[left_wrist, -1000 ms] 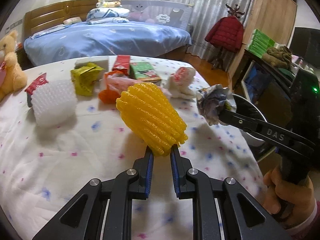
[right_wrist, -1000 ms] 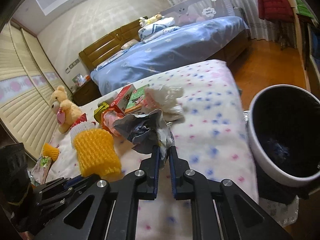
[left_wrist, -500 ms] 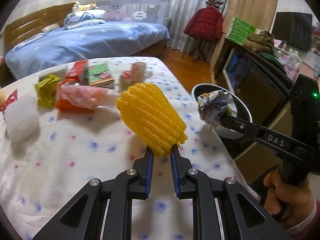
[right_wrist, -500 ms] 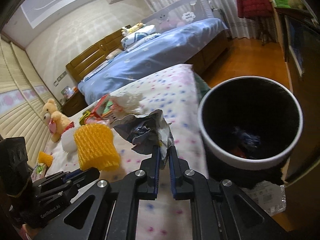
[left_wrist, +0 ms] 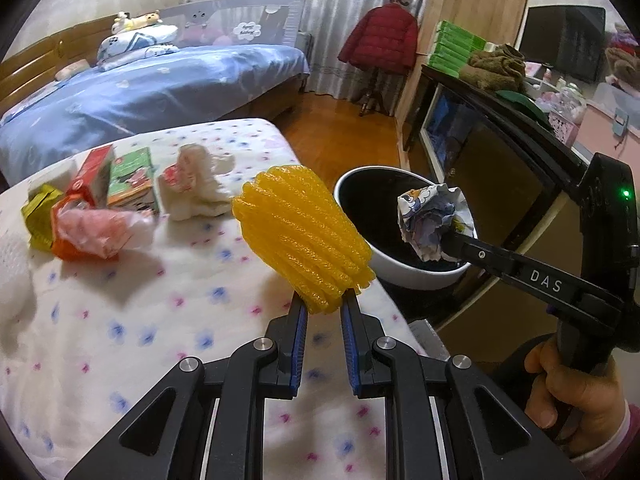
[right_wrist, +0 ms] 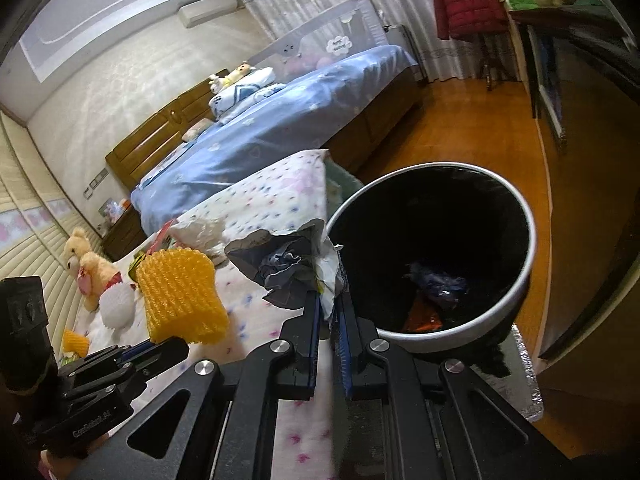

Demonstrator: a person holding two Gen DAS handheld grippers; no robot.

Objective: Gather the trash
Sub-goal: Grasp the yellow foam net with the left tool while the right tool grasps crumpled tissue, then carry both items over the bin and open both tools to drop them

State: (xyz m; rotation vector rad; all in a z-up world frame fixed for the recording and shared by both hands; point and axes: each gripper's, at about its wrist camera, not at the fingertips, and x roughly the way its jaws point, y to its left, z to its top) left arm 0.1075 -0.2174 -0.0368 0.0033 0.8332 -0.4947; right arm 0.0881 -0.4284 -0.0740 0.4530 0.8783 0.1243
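My left gripper [left_wrist: 323,304] is shut on a yellow foam fruit net [left_wrist: 300,236], held above the edge of the flowered bedspread [left_wrist: 120,320]. The net [right_wrist: 180,296] and the left gripper [right_wrist: 160,350] also show at the left of the right wrist view. My right gripper [right_wrist: 328,308] is shut on a crumpled paper wrapper [right_wrist: 288,268], right beside the rim of the white bin [right_wrist: 516,296] with a black liner. From the left wrist view the wrapper [left_wrist: 430,220] hangs over the bin's [left_wrist: 404,268] open mouth. Some trash lies at the bin's bottom.
More trash stays on the bedspread: a red carton [left_wrist: 90,172], a green box [left_wrist: 130,178], a pink bag [left_wrist: 96,232], a white crumpled tissue [left_wrist: 200,192]. Teddy bears [right_wrist: 92,268] sit far left. A dark cabinet [left_wrist: 500,168] stands behind the bin, wooden floor [right_wrist: 500,152] beyond.
Both grippers have swung right, off the bedspread toward the bin, each still holding its item. The bin has come into full view and the wrapper now hangs at its mouth.
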